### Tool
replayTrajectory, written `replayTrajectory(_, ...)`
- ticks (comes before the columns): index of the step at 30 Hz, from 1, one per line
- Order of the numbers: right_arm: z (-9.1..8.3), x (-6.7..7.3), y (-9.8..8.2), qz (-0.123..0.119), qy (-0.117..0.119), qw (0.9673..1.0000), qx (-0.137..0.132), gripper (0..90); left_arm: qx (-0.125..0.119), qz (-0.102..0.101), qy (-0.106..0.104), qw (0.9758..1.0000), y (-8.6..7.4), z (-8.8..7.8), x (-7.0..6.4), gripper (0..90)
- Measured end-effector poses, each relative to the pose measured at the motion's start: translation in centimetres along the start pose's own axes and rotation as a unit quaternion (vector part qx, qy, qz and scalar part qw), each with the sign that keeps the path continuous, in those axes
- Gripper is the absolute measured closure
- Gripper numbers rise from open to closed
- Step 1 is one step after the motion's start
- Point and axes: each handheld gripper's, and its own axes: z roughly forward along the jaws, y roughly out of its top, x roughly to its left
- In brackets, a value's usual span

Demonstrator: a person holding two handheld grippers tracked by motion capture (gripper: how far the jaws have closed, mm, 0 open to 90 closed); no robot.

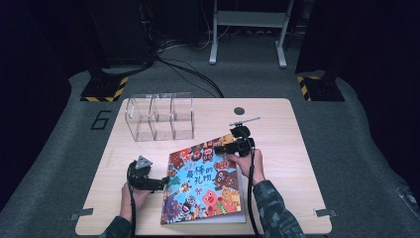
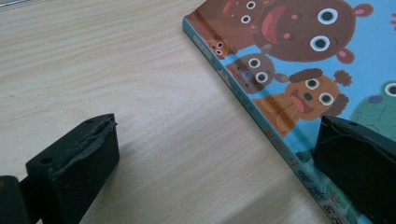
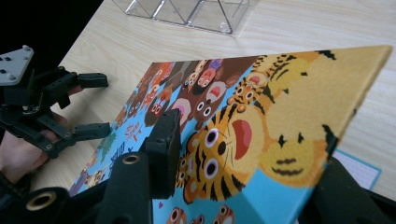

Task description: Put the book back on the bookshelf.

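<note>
A colourful picture book point(image 1: 205, 186) with cartoon animals lies on the wooden table point(image 1: 282, 134), spine to the left. My right gripper point(image 1: 220, 148) is shut on the far right corner of its cover point(image 3: 261, 116). The cover is raised off the page point(image 3: 359, 169) beneath, with one jaw on its face and the other behind it. My left gripper point(image 1: 166, 181) stands open at the book's spine point(image 2: 243, 95). One of its jaws is over bare table and the other over the cover's edge. The right gripper view takes in that left gripper point(image 3: 93, 105) with its fingers spread.
A clear plastic organiser point(image 1: 159, 117) with three compartments stands at the back left of the table. A round dark grommet point(image 1: 239, 110) sits near the far edge. Cables and stand bases with yellow-black stripes point(image 1: 105, 89) lie on the floor beyond.
</note>
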Motion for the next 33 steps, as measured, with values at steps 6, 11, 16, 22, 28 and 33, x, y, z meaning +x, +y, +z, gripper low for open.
replayTrajectory(6,0.05,0.06,0.54,-0.007,0.009,0.9999,0.009,56.1,0.0,0.001,-0.002,1.0,-0.05,-0.05,0.0,0.2)
replayTrajectory(11,-0.12,-0.06,0.63,-0.007,0.026,0.9996,0.011,60.1,0.0,0.002,-0.003,1.0,-0.06,-0.06,0.01,0.1)
replayTrajectory(16,-0.16,-0.16,0.7,-0.024,0.03,0.9992,0.01,61.5,0.001,0.002,-0.003,1.0,-0.05,-0.06,0.01,0.1)
replayTrajectory(22,-0.07,-0.65,0.34,-0.033,0.04,0.9986,0.006,62.1,0.001,0.005,-0.003,1.0,-0.02,-0.04,0.05,0.2)
replayTrajectory(28,-0.09,-0.68,0.12,-0.049,0.037,0.9981,-0.001,62.0,0.003,0.006,-0.004,1.0,0.02,-0.04,0.08,0.2)
replayTrajectory(33,-0.15,-0.67,-0.12,-0.054,0.038,0.9978,-0.005,61.9,0.004,0.014,-0.013,0.9998,0.1,0.0,0.32,0.1)
